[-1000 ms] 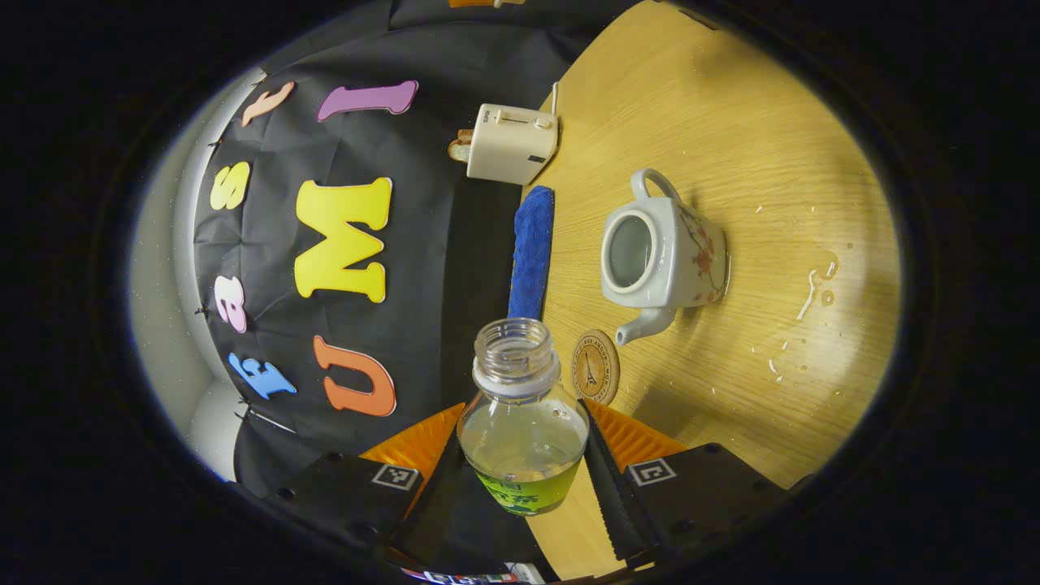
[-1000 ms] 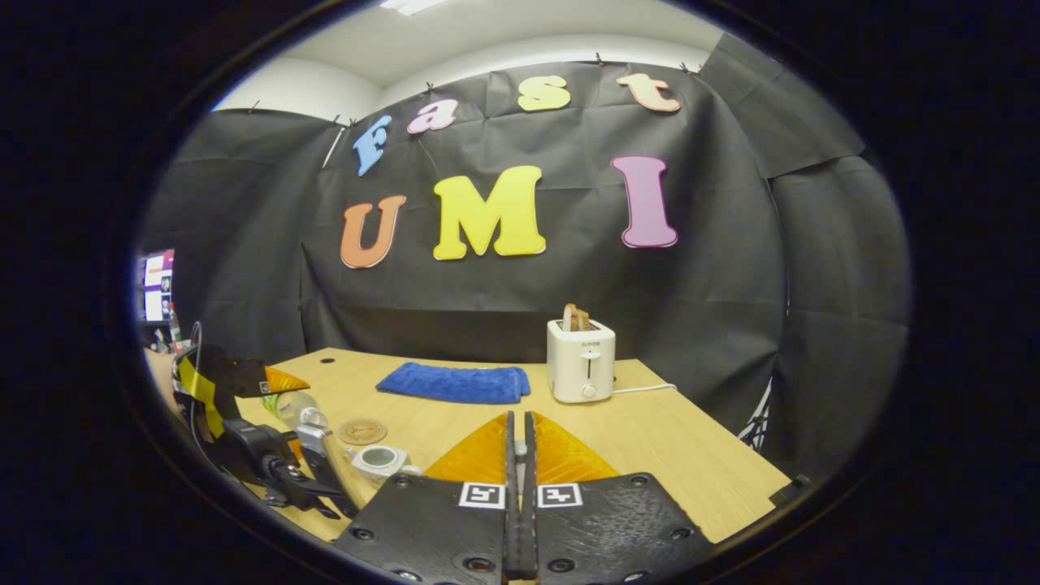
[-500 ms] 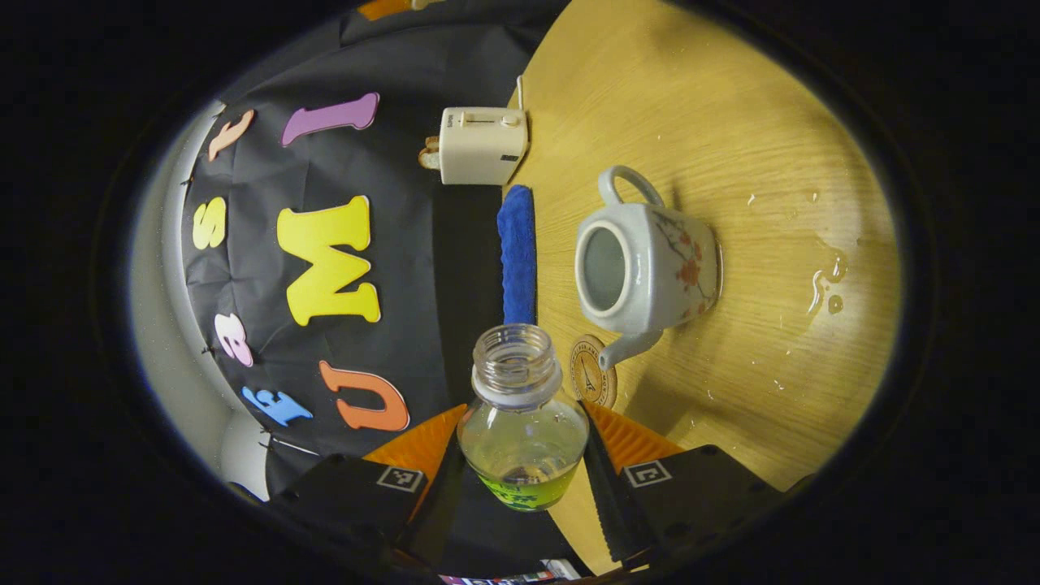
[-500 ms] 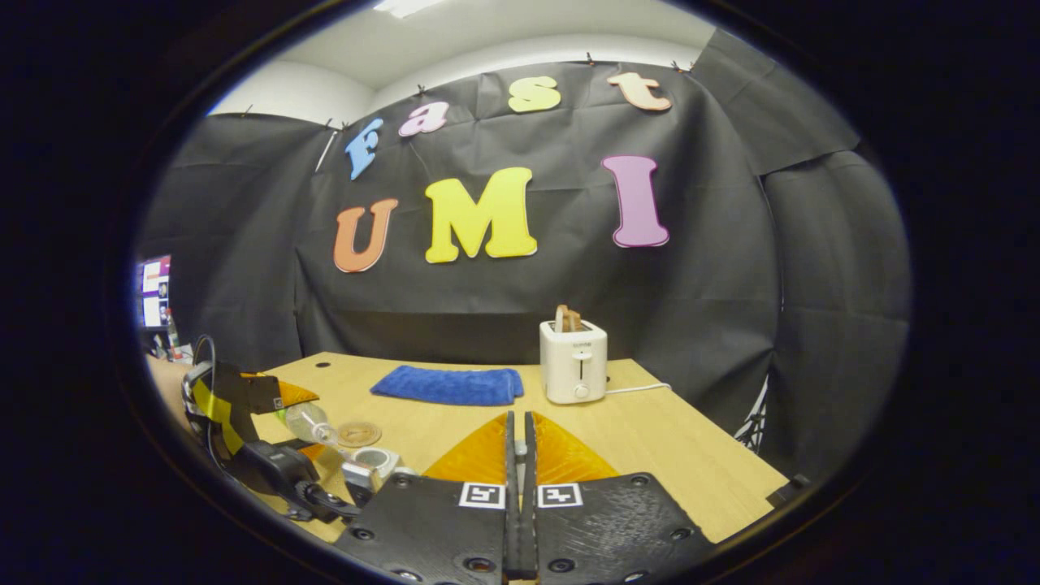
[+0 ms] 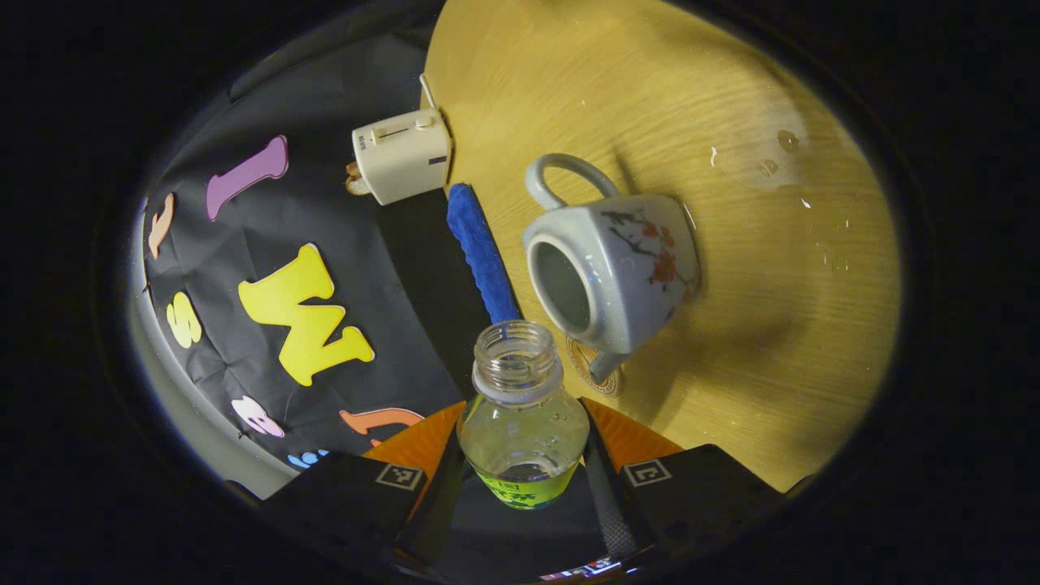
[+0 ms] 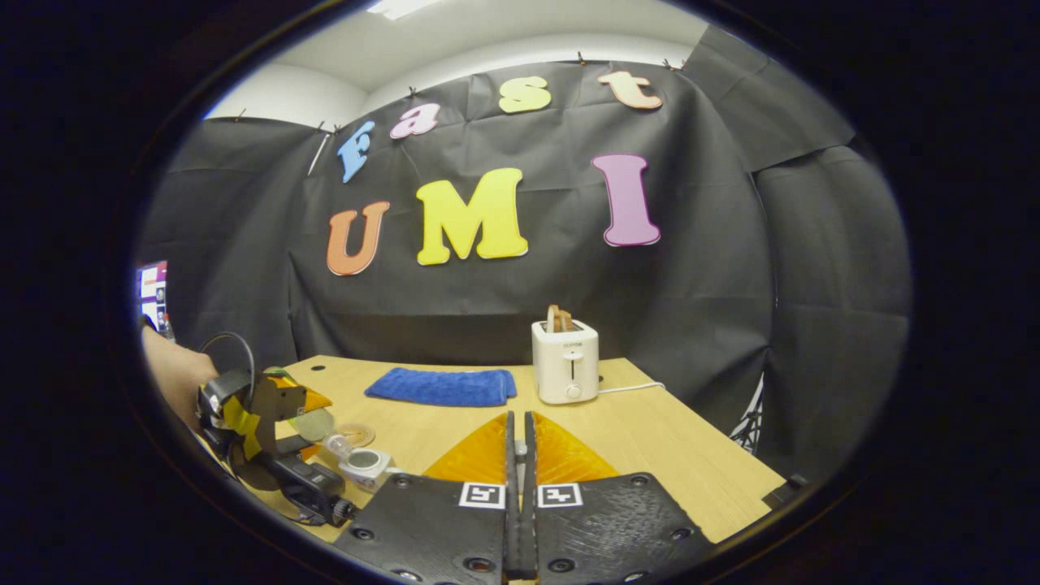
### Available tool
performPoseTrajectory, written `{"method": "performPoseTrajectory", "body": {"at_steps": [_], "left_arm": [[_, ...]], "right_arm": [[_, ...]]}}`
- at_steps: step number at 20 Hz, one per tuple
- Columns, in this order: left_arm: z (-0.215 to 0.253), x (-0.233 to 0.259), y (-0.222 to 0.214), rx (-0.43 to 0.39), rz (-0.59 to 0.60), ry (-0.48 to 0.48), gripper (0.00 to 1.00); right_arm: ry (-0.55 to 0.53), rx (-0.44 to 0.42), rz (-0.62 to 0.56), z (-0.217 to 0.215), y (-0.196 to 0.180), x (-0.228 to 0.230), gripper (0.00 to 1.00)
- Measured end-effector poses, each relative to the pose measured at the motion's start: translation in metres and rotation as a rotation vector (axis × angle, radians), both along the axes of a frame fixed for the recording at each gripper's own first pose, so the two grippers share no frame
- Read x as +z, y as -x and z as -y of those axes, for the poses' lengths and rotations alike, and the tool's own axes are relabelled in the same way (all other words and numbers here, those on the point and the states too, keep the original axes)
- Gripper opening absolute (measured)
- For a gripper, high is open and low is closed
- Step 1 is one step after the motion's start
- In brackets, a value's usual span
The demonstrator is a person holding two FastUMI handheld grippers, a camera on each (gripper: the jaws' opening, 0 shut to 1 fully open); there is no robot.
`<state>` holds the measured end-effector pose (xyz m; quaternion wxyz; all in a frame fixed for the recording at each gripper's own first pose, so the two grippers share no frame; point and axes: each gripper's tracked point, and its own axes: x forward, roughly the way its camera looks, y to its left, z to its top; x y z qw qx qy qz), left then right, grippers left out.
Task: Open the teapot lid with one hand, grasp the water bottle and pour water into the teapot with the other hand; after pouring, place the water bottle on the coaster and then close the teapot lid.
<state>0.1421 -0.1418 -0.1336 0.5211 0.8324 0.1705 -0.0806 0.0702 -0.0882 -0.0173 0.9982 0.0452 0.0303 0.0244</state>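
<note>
My left gripper (image 5: 520,418) is shut on a clear water bottle (image 5: 524,443) with a green label and no cap. The bottle is tilted, its open neck (image 5: 517,357) close to the mouth of the white flowered teapot (image 5: 609,268), which stands lidless on the wooden table (image 5: 731,341). The round coaster (image 5: 600,375) lies partly hidden behind the spout. In the right gripper view, the left gripper (image 6: 276,410) leans the bottle (image 6: 313,422) over the teapot (image 6: 363,465). My right gripper (image 6: 517,431) is shut; a small grey bit of the teapot lid (image 6: 517,445) shows between its fingers.
A white toaster (image 6: 565,361) with bread and a folded blue cloth (image 6: 443,386) sit at the table's back edge. Water drops (image 5: 780,142) lie on the table beyond the teapot. A person's hand (image 6: 175,374) holds the left gripper.
The left gripper has moved closer to the teapot and tilted the bottle further toward its mouth. The right gripper has barely moved.
</note>
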Motion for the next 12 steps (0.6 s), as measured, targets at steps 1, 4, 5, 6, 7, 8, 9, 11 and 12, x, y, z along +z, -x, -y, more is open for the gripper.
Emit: {"method": "performPoseTrajectory", "body": {"at_steps": [1, 4, 5, 6, 7, 8, 9, 11, 12], "left_arm": [[0.002, -0.005, -0.006, 0.001, -0.015, -0.012, 0.74], [0.006, 0.003, -0.006, 0.007, -0.031, -0.052, 0.74], [0.006, 0.005, -0.006, 0.010, -0.030, -0.070, 0.74], [0.009, 0.009, -0.004, 0.008, -0.028, -0.086, 0.74], [0.012, 0.012, -0.002, 0.005, -0.024, -0.103, 0.74], [0.011, 0.013, -0.008, 0.005, -0.028, -0.114, 0.74], [0.010, 0.014, -0.010, 0.005, -0.033, -0.122, 0.74], [0.010, 0.015, -0.010, 0.009, -0.040, -0.134, 0.74], [0.011, 0.017, -0.011, 0.007, -0.038, -0.144, 0.74]], "right_arm": [[-0.004, -0.002, 0.003, 0.002, 0.000, 0.001, 0.00], [-0.016, -0.009, 0.004, 0.009, -0.001, 0.001, 0.00], [-0.022, -0.011, 0.000, 0.012, -0.002, 0.000, 0.00], [-0.031, -0.014, -0.003, 0.014, -0.003, -0.001, 0.00], [-0.038, -0.017, -0.006, 0.017, -0.005, -0.002, 0.00], [-0.043, -0.019, -0.010, 0.020, -0.004, -0.004, 0.00], [-0.048, -0.019, -0.015, 0.021, -0.004, -0.005, 0.00], [-0.057, -0.020, -0.021, 0.023, -0.007, -0.007, 0.00], [-0.060, -0.019, -0.023, 0.023, -0.007, -0.008, 0.00]]}}
